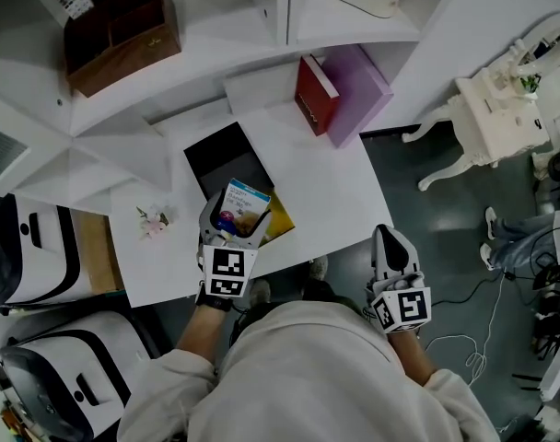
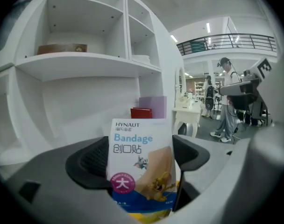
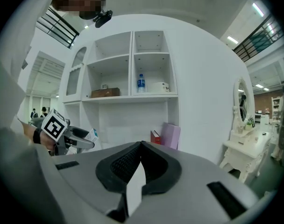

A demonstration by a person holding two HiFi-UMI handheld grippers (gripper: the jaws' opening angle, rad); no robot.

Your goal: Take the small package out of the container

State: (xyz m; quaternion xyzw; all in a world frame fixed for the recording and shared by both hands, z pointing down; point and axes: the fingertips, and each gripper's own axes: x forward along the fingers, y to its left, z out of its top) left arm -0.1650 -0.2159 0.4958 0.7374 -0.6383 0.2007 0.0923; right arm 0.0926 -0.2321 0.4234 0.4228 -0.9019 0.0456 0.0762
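Note:
The small package (image 1: 242, 204), a white and blue "Bandage" pouch with cartoon figures, stands upright between the jaws of my left gripper (image 1: 230, 239), which is shut on it. It hangs over the white desk's front part, just in front of the black open container (image 1: 223, 157). A yellow item (image 1: 280, 219) lies right under and behind the package. In the left gripper view the package (image 2: 141, 164) fills the gap of the left gripper (image 2: 139, 160). My right gripper (image 1: 391, 258) hangs off the desk's right front edge, shut and empty; its jaws meet in the right gripper view (image 3: 139, 148).
A red book (image 1: 314, 93) and a purple box (image 1: 359, 91) lean at the desk's back right. A small flower (image 1: 153, 221) lies on the desk (image 1: 331, 187) left of the package. A wooden box (image 1: 120, 31) sits on the shelf. White ornate furniture (image 1: 492, 109) stands right.

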